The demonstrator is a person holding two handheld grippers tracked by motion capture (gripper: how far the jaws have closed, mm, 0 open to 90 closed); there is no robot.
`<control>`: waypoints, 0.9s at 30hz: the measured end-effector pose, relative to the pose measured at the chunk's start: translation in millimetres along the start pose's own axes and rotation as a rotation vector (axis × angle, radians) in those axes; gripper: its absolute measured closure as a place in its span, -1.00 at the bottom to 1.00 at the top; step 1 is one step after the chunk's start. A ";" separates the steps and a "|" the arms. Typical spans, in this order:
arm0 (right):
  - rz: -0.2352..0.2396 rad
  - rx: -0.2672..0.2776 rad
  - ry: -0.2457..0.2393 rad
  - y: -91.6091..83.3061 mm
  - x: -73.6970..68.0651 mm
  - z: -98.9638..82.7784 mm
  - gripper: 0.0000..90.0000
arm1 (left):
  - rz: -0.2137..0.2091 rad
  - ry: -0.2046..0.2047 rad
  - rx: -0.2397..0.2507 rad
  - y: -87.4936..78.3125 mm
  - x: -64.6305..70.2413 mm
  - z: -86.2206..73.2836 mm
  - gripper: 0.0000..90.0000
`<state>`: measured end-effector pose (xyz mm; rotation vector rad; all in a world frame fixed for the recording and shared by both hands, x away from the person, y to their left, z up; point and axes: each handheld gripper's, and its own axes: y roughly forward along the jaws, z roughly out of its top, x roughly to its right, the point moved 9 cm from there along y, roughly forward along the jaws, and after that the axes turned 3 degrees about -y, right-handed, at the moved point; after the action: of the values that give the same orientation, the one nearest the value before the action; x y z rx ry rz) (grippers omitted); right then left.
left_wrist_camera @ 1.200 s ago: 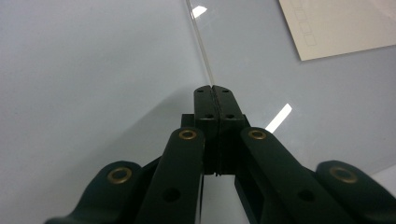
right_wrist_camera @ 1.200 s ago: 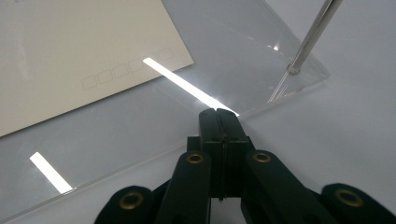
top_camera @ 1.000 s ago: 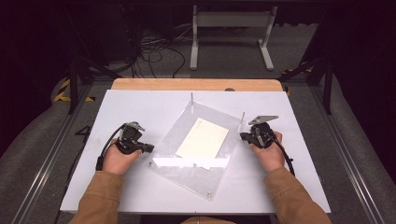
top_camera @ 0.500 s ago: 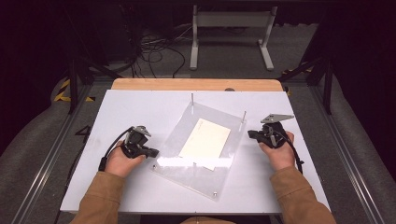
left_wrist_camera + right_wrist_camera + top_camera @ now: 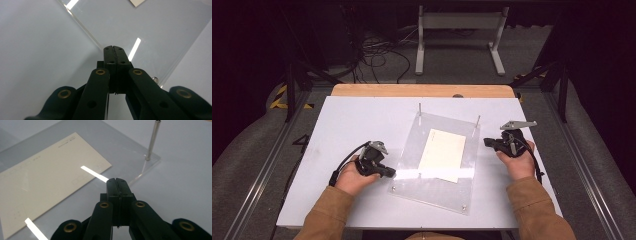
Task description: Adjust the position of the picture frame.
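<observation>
White table (image 5: 352, 125), clear acrylic plate (image 5: 412, 185)

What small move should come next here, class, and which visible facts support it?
Probably open the left gripper at the near left edge of the clear plate. Its jaws are shut with nothing between them, its tips are at that edge, and the right gripper, also shut and empty, waits by the far right side. The cream sheet lies under the plate, so any lift needs an open grip first.

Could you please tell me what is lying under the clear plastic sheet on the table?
A cream card lies under the clear plastic sheet, with faint print near one edge. Beneath both is the white table. The card's underside is hidden.
</observation>
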<state>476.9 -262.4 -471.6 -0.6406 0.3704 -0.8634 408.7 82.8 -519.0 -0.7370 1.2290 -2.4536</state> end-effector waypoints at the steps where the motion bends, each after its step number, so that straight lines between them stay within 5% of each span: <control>1: 0.006 0.001 -0.006 2.3 -1.2 2.6 1.00 | -0.021 0.010 -0.001 3.8 6.1 2.1 1.00; 5: 0.019 -0.002 -0.032 19.1 -3.5 15.7 0.99 | -0.077 0.046 -0.006 17.4 27.3 10.5 1.00; 9: 0.044 -0.013 -0.033 41.5 -1.0 36.6 0.99 | -0.040 0.054 -0.001 18.0 31.0 13.2 1.00; 17: -0.035 -0.005 -0.056 69.4 13.8 76.1 0.99 | 0.020 0.035 0.093 4.5 20.9 12.4 0.93; 22: -0.086 0.047 0.011 50.0 30.9 77.6 0.91 | 0.042 0.016 0.135 -4.6 16.6 7.7 0.89; 27: -0.163 0.095 -0.002 24.8 45.9 71.5 0.64 | 0.059 -0.003 0.184 -11.9 11.4 9.1 0.84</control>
<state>558.0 -260.7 -436.1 -0.5896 0.2762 -1.0297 404.0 78.4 -501.2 -0.6450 0.9919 -2.4744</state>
